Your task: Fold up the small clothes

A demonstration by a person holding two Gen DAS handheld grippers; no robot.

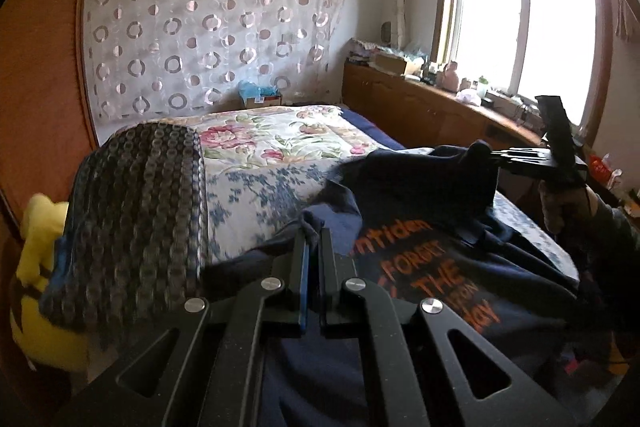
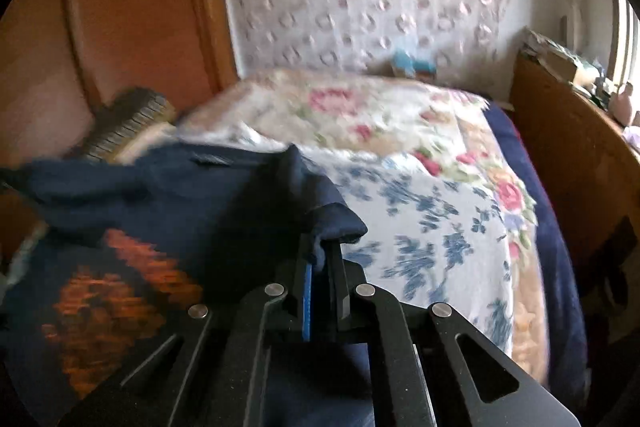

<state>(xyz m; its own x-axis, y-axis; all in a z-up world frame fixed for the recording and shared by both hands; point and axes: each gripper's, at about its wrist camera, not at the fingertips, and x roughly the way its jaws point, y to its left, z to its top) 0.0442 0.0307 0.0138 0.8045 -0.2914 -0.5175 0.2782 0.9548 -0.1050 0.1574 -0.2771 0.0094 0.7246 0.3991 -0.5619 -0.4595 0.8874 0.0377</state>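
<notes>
A navy T-shirt [image 1: 420, 267] with orange lettering hangs lifted over a bed [image 1: 280, 147] covered by a floral quilt. The left gripper [image 1: 313, 239] is clamped on a bunched fold of the shirt's edge, its fingers nearly together around the cloth. The right gripper [image 2: 320, 247] is likewise pinched shut on a sleeve or corner of the same shirt, which droops over its tips; in the left view it [image 1: 496, 157] holds the cloth higher, off to the right. The fabric sags loosely between the two holds, and each grip looks small, so a sharp pull could likely slip a corner free or fold the shirt crooked. The right view is blurred, which suggests quick motion that adds to that risk. A dark patterned cushion [image 1: 132, 223] stands just beside the left gripper, with a yellow plush toy [image 1: 40, 267] below it, and a wooden headboard [image 2: 120, 27] is close behind; these crowd the left side. The quilt ahead lies open and flat, offering room to spread the shirt, bounded on the right by a wooden cabinet [image 1: 420, 107] under the window [image 1: 520, 27].
</notes>
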